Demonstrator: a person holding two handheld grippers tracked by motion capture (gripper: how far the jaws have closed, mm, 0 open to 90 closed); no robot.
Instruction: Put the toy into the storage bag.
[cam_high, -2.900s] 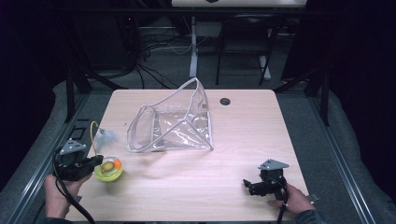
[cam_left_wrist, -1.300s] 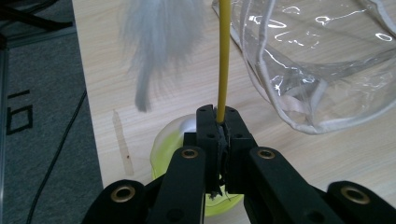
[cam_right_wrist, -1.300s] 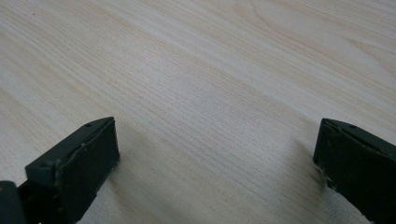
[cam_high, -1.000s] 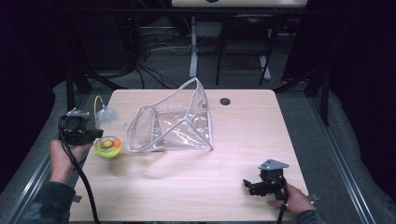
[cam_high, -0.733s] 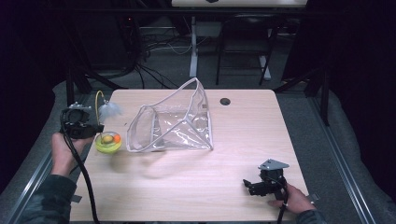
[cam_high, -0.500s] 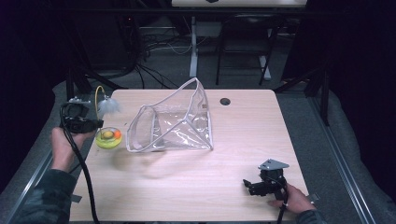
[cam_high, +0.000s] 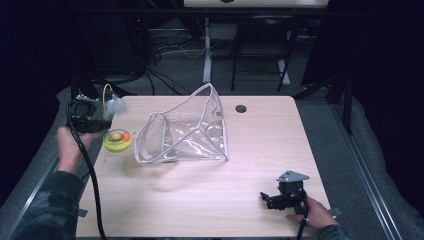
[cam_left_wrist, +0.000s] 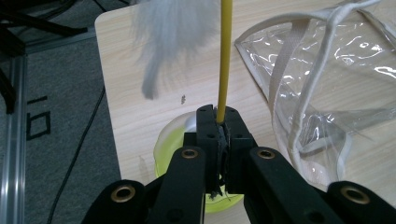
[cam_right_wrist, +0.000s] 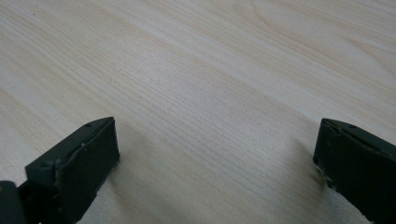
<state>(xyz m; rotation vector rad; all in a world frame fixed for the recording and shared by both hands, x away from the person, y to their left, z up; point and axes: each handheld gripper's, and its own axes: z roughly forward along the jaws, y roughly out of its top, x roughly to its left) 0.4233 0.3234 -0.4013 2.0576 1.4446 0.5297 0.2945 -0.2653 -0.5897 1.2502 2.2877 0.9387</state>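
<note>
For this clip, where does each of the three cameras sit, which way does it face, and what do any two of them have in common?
High view: above the person's side, looking forward and down on the table; both forearms, the left gripper and the right gripper show.
Left gripper view: rides the left gripper, looking along its shut jaws at the yellow stick, white feather and clear bag.
Right gripper view: rides the right gripper, looking down at bare tabletop between open jaws.
Shared: high and left gripper views both show the bag, feather and yellow-green toy base.

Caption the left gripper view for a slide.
Left gripper shut on yellow wand of feather toy, above yellow-green base, beside clear bag.
</note>
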